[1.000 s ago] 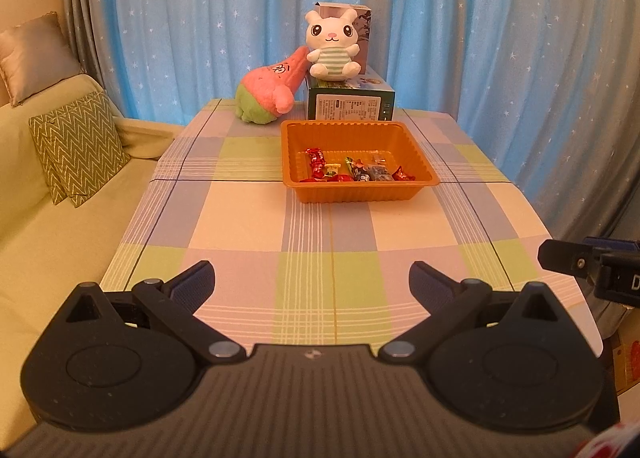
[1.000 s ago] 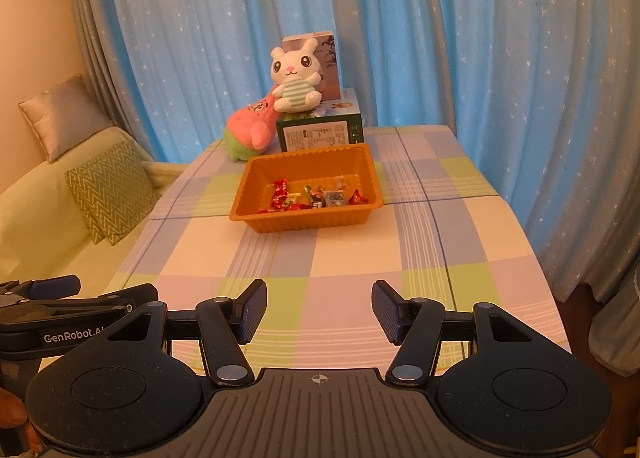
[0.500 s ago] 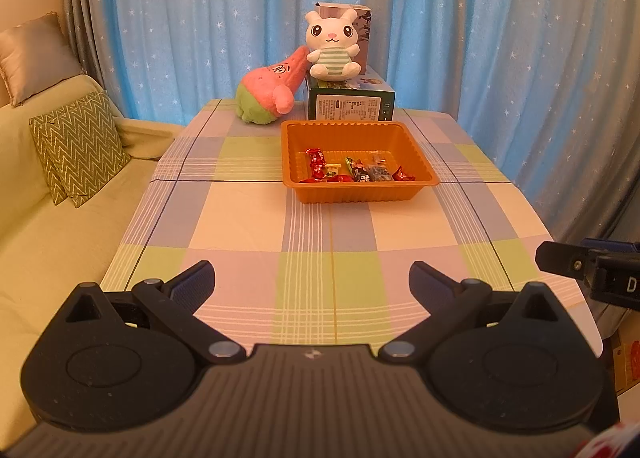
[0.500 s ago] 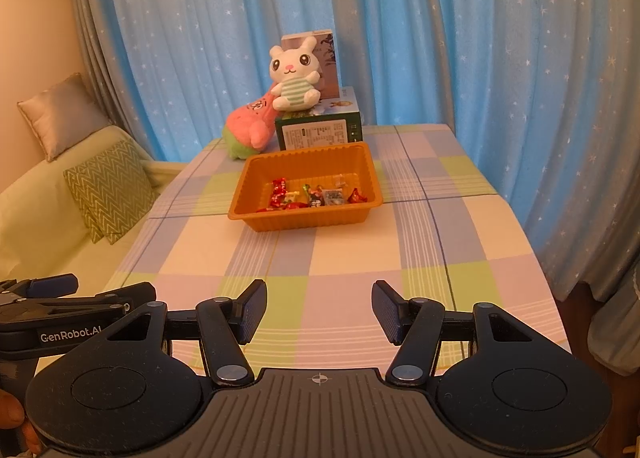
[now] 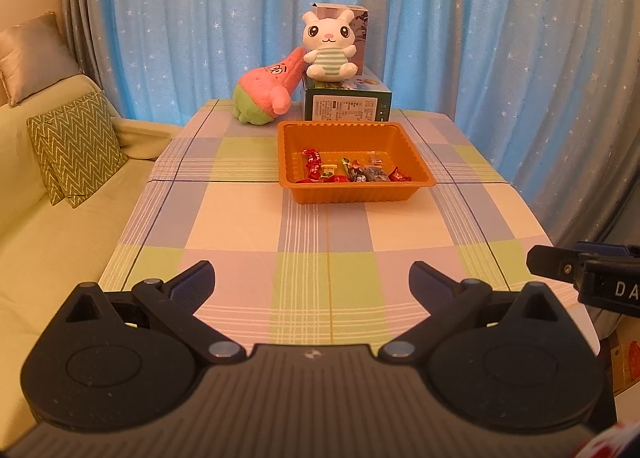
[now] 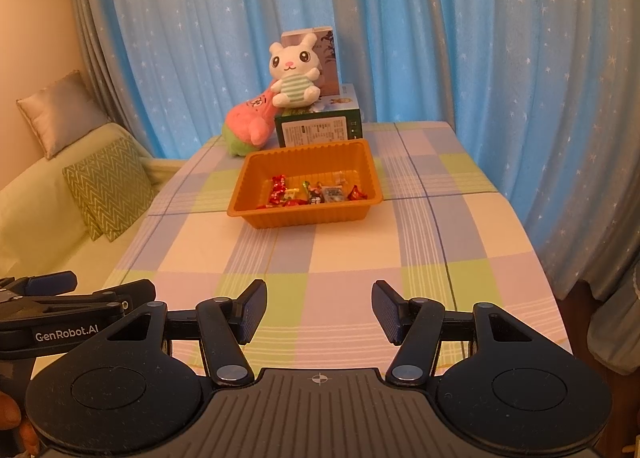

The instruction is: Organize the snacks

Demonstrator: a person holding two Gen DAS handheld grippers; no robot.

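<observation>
An orange tray [image 5: 352, 194] stands on the checked tablecloth past the table's middle. It holds several wrapped snacks [image 5: 352, 172] along its near side. It also shows in the right wrist view [image 6: 304, 216], with the snacks [image 6: 316, 192] inside. My left gripper [image 5: 311, 282] is open and empty above the near table edge. My right gripper [image 6: 319, 310] is open and empty, also at the near edge. Each gripper shows at the side of the other's view.
A green box [image 5: 347, 106] with a white bunny plush [image 5: 329, 44] on top stands behind the tray. A pink plush [image 5: 266, 92] lies to its left. A sofa with cushions [image 5: 76, 146] runs along the left. Blue curtains hang behind.
Both grippers have held almost still. The right wrist view has shifted very slightly. Nothing on the table has moved.
</observation>
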